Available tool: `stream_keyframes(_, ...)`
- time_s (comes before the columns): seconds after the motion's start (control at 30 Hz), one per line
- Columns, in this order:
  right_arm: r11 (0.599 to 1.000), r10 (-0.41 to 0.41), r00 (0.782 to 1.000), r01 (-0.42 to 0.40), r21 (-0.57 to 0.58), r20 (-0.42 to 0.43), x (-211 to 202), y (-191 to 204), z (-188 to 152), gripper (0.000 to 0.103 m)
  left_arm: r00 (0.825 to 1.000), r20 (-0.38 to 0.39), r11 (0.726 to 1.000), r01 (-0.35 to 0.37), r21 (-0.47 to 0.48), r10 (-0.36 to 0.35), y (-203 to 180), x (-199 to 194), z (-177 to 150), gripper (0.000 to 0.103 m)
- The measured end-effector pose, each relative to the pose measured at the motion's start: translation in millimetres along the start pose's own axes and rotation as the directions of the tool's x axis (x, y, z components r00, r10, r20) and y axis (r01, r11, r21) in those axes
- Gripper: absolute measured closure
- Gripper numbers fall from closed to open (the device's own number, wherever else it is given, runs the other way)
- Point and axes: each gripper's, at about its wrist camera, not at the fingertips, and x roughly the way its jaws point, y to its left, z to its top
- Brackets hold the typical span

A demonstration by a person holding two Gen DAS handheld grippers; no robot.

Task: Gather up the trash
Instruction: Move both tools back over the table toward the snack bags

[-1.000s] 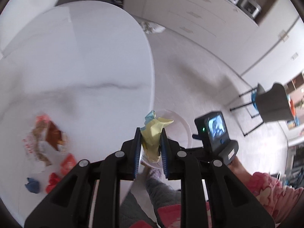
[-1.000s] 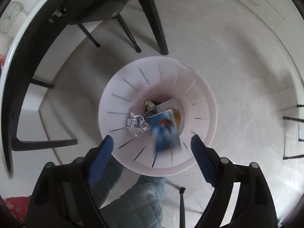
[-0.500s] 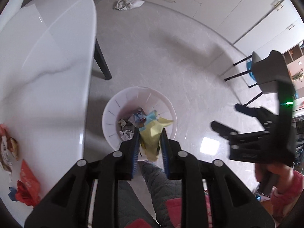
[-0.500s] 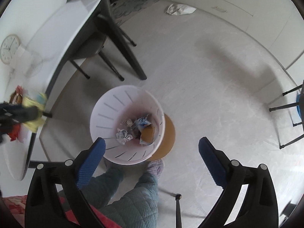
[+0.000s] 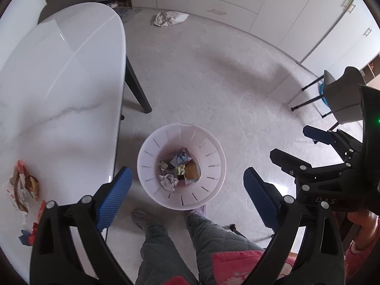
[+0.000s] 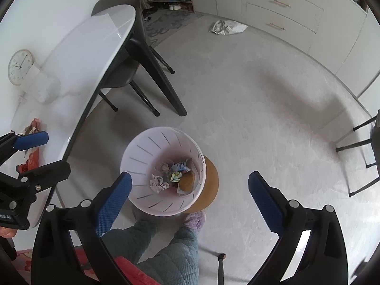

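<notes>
A white slotted bin (image 5: pixel 213 147) (image 6: pixel 142 147) stands on the floor beside the white table (image 5: pixel 59 83). Crumpled papers, a brown packet and a yellow paper wad (image 5: pixel 181 169) (image 6: pixel 175 175) lie in its bottom. My left gripper (image 5: pixel 186 173) (image 6: pixel 53 152) hangs above the bin; its jaws are opening with nothing between them. My right gripper (image 6: pixel 190 177) (image 5: pixel 292 142) is open and empty, over the bin's right side. Snack wrappers (image 5: pixel 21 187) (image 6: pixel 33 125) and red scraps (image 5: pixel 28 235) lie on the table's near edge.
The person's legs (image 5: pixel 166 249) and slippers stand just below the bin, which rests on a round wooden disc (image 6: pixel 211 190). A white bag (image 5: pixel 169 18) lies on the far floor by the cabinets. A grey chair (image 5: pixel 342 99) stands at right, black table legs (image 6: pixel 166 87) at left.
My left gripper carried the yellow wad from the table to above the bin and let it go; the wad now lies inside. My right gripper rose away from the bin.
</notes>
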Motion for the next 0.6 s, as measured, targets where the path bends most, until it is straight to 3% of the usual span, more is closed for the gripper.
stream_keyframes(0.23, 0.995, 0.037, 0.999, -0.035, -0.090, 0.019, -15.6, 40.6, 18.3, 0.005, 0.996, 0.085, 0.995, -0.019, -0.103, 0.027, 50.4, -47.7, -16.9, 0.008)
stream_keyframes(0.43, 0.961, 0.094, 0.994, -0.079, -0.265, 0.046, -21.1, 123.0, 39.3, 0.005, 0.983, 0.124, 0.975, -0.113, -0.191, 0.138, 132.8, -89.1, -57.0, 0.008)
stream_keyframes(0.6, 0.927, 0.178, 0.984, -0.158, -0.339, 0.028, -8.4, 210.6, 49.5, 0.005, 0.963, 0.094, 0.931, -0.216, -0.293, 0.253, 219.8, -111.5, -101.1, 0.008)
